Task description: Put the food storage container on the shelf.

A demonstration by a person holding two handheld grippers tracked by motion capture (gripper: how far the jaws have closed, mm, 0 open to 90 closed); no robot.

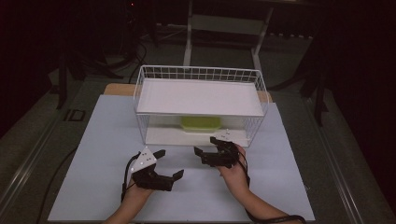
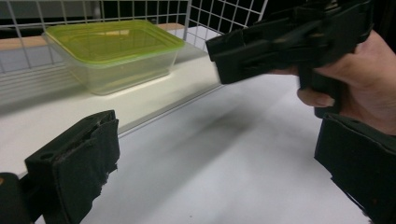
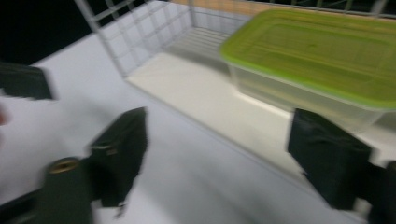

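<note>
Two hand-held grippers in front of a wire rack

The green-lidded container (image 1: 201,124) sits on the rack's (image 1: 201,73) lower shelf, under its white top board. The right hand-held gripper (image 1: 205,145) is spread and empty just outside the rack's open front; the left hand-held gripper (image 1: 170,163) is spread too, above the white surface (image 1: 102,140).

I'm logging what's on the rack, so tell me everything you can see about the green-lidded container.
The container is a shallow rectangular tub with rounded corners, clear plastic by its look, closed by a translucent lime-green lid with a raised rim. It sits flat and upright on the lower shelf of the white wire rack, under the upper board. Nothing touches it but that shelf.
</note>
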